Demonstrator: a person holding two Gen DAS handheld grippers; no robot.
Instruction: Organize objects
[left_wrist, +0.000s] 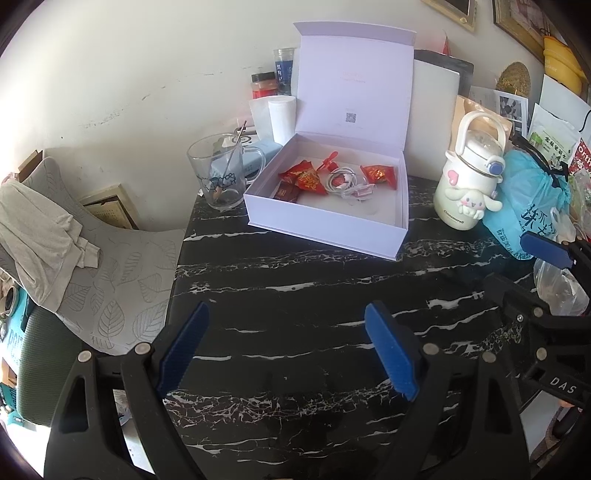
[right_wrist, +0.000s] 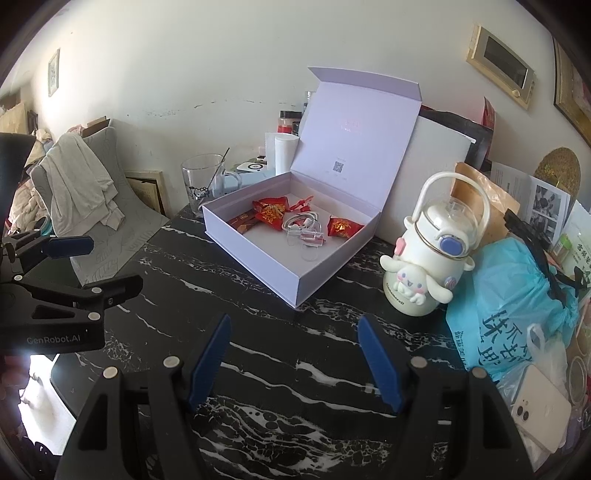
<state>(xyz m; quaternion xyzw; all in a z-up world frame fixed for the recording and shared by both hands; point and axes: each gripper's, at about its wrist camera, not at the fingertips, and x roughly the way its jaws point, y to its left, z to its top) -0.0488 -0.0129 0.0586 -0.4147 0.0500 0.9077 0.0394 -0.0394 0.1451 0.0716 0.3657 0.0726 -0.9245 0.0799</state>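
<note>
Lavender box (left_wrist: 325, 221) lid up, bag (left_wrist: 532, 199) cut off, both tools gaping, empty.

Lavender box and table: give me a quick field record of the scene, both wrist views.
surface: black marble table
box: lavender box, lid standing open
box contents: red candy packets, white cable, small clear item
left of box: glass mug with a stirrer
right of box: white cartoon bottle, upright; blue plastic bag beside it
left gripper: fingers open, nothing between them
right gripper: fingers open, nothing between them
</note>
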